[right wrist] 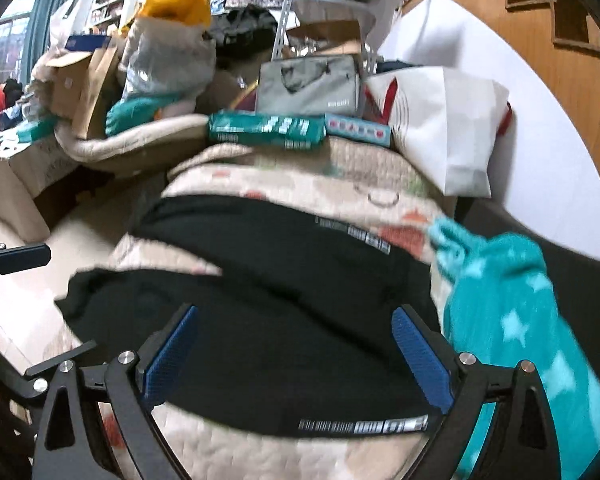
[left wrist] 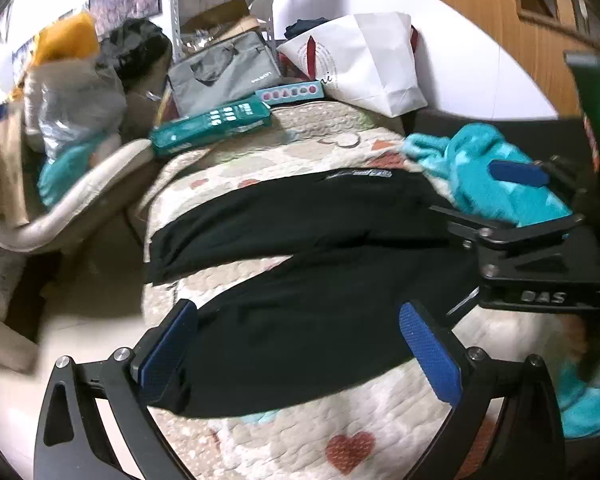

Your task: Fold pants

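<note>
Black pants (left wrist: 300, 240) lie spread on a cream quilt with red hearts (left wrist: 300, 440), the two legs running leftward and split apart. My left gripper (left wrist: 300, 344) is open just above the near leg, holding nothing. My right gripper (right wrist: 296, 352) is open over the waist end of the pants (right wrist: 280, 320), near a white printed strip (right wrist: 364, 426). The right gripper body also shows in the left wrist view (left wrist: 540, 256), at the right. One left finger (right wrist: 20, 258) shows at the right wrist view's left edge.
A turquoise star-patterned blanket (right wrist: 512, 320) lies bunched at the right of the pants. Teal boxes (left wrist: 212, 124), a grey bag (left wrist: 224, 72) and a white paper bag (left wrist: 364, 60) crowd the far end. Bags and cardboard boxes (right wrist: 80, 80) stand at the left.
</note>
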`<state>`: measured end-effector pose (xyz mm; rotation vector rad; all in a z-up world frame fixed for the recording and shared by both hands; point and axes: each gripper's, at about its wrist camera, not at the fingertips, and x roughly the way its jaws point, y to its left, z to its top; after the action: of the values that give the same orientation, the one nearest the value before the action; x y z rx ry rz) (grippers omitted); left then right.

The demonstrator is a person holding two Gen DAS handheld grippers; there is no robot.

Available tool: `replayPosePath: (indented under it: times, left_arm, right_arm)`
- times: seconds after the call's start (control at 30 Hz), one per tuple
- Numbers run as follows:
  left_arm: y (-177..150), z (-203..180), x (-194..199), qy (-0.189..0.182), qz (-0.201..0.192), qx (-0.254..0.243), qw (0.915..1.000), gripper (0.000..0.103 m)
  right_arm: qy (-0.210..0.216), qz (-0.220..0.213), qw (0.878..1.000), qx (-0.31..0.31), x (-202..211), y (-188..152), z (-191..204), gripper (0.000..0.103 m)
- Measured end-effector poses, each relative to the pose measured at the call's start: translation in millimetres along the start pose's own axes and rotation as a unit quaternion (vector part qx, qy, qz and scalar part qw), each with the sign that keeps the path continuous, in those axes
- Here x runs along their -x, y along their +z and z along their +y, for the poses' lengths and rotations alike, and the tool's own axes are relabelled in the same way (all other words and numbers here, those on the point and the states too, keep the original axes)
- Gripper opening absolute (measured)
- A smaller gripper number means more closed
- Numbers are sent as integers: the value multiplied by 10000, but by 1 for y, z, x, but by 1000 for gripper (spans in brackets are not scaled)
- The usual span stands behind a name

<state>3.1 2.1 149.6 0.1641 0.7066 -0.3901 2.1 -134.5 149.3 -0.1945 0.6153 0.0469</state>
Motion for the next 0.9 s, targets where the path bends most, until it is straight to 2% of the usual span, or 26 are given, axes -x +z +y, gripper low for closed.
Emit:
replayPosePath:
  times: [0.03, 0.07, 0.13, 0.17, 0.23, 0.27, 0.33, 0.43, 0.47, 0.6, 0.73, 0.9]
  left_arm:
    - [5, 4, -1, -277, 94, 146, 9995, 101]
    - [11, 13, -5, -808, 282, 434, 9954, 101]
    - [10, 24, -9, -1416, 562, 894, 9843, 101]
    - [12, 32, -16, -1619, 829, 1175, 9763, 101]
    - [13, 40, -25, -1732, 1090, 1505, 9672, 101]
    - [14, 47, -29, -1667, 1095, 1708, 9649, 101]
    - [22, 64, -36, -1222, 908, 1901, 9699, 101]
    - [33, 75, -44, -638, 799, 1743, 9794, 101]
    - [40, 78, -48, -287, 699, 1583, 9845, 101]
    - [59, 88, -59, 484, 414, 1143, 9914, 101]
    - [74, 99, -84, 808, 472, 819, 9922, 101]
    - [86, 118, -119, 634, 620, 888, 9921, 101]
  right_arm:
    - [1, -35, 10000, -9, -2, 6, -3, 99]
    - [-25, -59, 10000, -18, -4, 12, -6, 99]
    - [-81, -82, 9999, -29, -9, 20, -12, 99]
    - [-111, -91, 9999, -44, -11, 24, -15, 99]
    - [-114, -90, 9999, -66, -17, 29, -21, 99]
    - [-104, -88, 9999, -60, -19, 31, -22, 99]
    - [-114, -66, 9999, -34, -28, 36, -28, 99]
    - [-99, 13, 9999, -41, -40, 43, -35, 99]
    - [-97, 39, 9999, -46, -45, 46, -39, 99]
    - [-170, 81, 9998, -29, -63, 58, -53, 99]
    - [-179, 252, 9995, -108, -91, 71, -71, 99]
    - [48, 485, 9987, -165, -132, 85, -91, 99]
